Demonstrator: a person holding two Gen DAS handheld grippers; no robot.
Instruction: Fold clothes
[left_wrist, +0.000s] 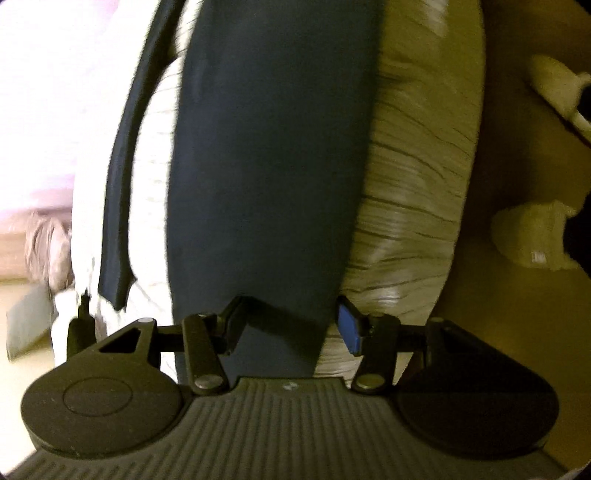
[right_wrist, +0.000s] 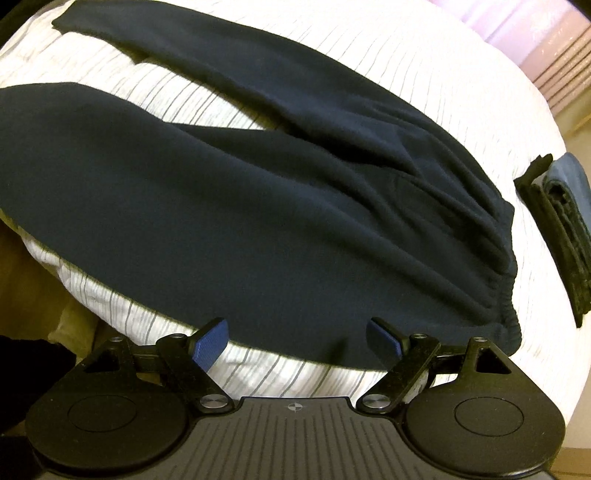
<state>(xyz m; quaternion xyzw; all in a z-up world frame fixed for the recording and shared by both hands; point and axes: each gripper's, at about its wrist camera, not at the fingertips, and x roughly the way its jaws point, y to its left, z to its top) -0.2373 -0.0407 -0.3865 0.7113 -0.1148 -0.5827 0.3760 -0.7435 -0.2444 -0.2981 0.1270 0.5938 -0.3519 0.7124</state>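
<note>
The dark trousers (right_wrist: 280, 206) lie spread on the striped bed (right_wrist: 424, 55), legs running far-left, waistband right. Your right gripper (right_wrist: 295, 341), jaws spread, sits at the near edge; your left gripper (left_wrist: 291, 325) straddles a leg, jaws also spread.

We are looking at a home bedroom: a bed with a striped white duvet (right_wrist: 192, 107), slippers (left_wrist: 532, 236) lying on the floor beside it.
</note>
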